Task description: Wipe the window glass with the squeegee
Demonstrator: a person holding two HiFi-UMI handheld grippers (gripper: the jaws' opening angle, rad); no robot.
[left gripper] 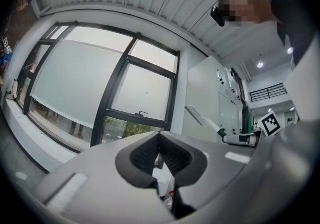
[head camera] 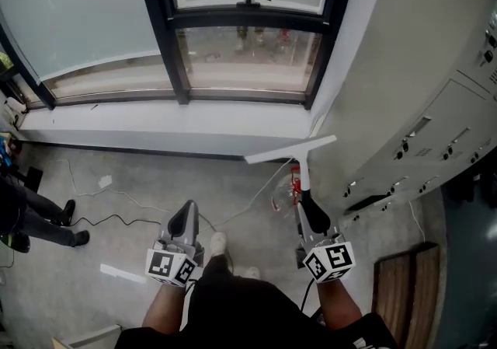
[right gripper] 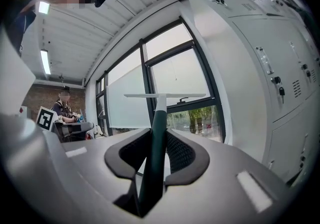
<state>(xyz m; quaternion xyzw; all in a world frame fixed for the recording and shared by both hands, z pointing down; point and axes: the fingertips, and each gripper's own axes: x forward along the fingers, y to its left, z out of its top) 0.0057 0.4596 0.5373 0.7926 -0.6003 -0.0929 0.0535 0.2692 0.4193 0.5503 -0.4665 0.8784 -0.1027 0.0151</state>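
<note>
A squeegee (head camera: pixel 303 162) with a white blade and dark green handle stands upright in my right gripper (head camera: pixel 313 213), which is shut on the handle (right gripper: pixel 156 138). Its blade (right gripper: pixel 165 96) lies level, short of the window glass (head camera: pixel 248 56). The window has black frames, frosted upper panes and a clear lower strip. My left gripper (head camera: pixel 185 219) hangs low on the left, shut with nothing between its jaws (left gripper: pixel 160 155). In the left gripper view the squeegee (left gripper: pixel 202 118) shows at the right.
Grey metal lockers (head camera: pixel 419 91) stand close on the right. A white sill (head camera: pixel 171 118) runs under the window. Cables (head camera: pixel 140 204) trail across the concrete floor. Another person's legs (head camera: pixel 39 219) are at the far left. A wooden pallet (head camera: pixel 408 289) lies bottom right.
</note>
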